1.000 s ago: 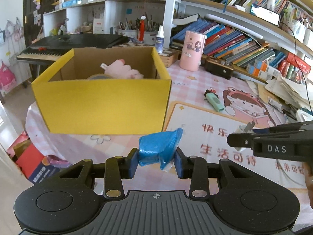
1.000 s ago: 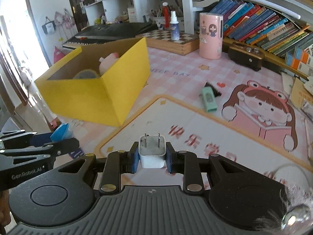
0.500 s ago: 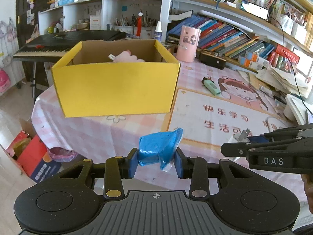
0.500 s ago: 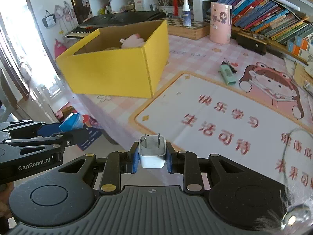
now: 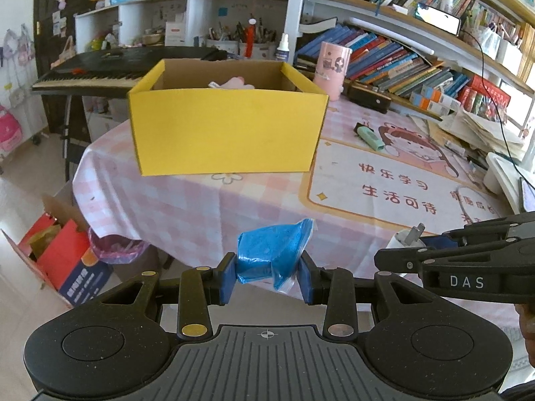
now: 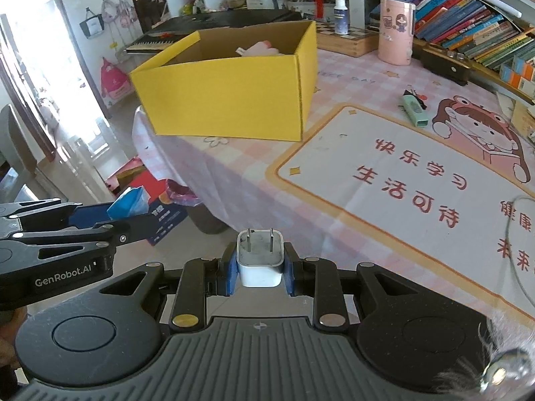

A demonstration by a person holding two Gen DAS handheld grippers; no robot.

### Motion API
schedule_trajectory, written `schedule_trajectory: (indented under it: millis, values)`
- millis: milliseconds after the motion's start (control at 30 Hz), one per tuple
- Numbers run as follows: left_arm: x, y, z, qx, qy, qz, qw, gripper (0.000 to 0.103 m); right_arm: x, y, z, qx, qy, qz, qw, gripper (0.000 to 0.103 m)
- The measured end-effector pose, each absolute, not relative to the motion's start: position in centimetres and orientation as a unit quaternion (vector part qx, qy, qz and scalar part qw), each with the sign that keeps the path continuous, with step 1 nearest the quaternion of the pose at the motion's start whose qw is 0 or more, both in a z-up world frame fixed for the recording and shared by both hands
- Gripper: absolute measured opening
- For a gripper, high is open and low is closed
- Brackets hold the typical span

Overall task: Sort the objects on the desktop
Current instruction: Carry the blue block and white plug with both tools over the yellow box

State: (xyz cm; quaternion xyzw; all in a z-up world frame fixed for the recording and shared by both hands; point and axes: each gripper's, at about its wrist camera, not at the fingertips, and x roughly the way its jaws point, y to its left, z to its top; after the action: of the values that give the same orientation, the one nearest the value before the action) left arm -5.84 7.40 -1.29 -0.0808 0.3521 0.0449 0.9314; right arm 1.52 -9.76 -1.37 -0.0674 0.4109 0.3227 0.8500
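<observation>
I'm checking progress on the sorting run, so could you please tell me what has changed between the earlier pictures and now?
Both hand-held grippers have drawn back from the yellow box, which now looks farther off, with the table edge and floor in view below them. Nothing was taken or let go: the left hand-held gripper still clamps the blue packet, and the right hand-held gripper still clamps the white plug adapter. The box and green item stayed put.
</observation>
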Motion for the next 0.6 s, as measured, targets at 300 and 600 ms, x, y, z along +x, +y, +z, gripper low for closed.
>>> schedule_trajectory:
  millis: [300, 600]
  values:
    - [-7.1, 8.9, -1.1, -0.09, 0.341, 0.066, 0.933, 0.036, 0.5, -7.8, -1.2, -0.086, 0.405, 0.345, 0.842, 0.025]
    - [-7.6, 9.8, -0.9, -0.095, 0.331, 0.078, 0.936, 0.036, 0.2, -6.5, -0.8, -0.101, 0.395, 0.36, 0.839, 0.025]
